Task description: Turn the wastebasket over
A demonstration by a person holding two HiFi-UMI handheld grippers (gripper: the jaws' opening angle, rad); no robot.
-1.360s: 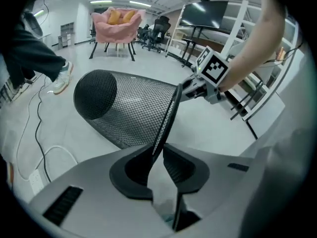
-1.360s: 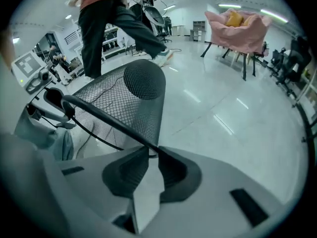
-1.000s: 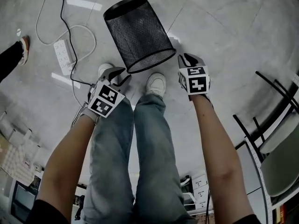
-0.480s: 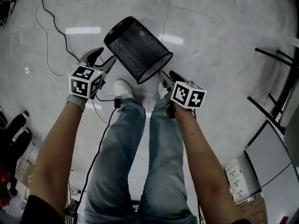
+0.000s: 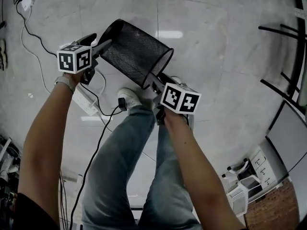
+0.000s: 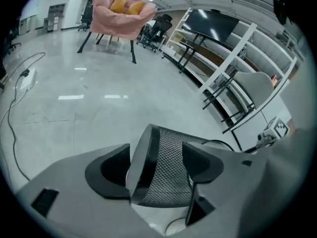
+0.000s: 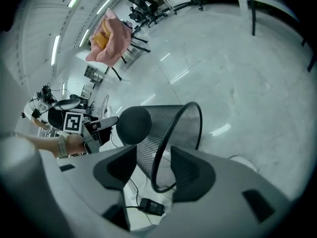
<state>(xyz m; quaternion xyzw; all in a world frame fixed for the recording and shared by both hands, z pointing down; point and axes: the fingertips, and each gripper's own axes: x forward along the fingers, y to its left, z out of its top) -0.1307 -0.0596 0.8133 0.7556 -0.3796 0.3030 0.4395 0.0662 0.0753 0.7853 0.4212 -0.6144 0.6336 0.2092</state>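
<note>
No word, brand or number can be read in any view. Only square black-and-white marker patterns are seen, printed on the left cube and on the right cube; these are not letters.

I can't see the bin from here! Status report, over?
Left gripper, right gripper open, jaws just opening: base edge in left, rim in right. Wastebasket tilted sideways. Power strip on floor below.

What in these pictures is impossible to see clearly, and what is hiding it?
Power strip: head view, the left forearm covers one end.
Orange things on the pink chair: left gripper view, too small to identify.
Black frame: head view, cut by the right edge.
</note>
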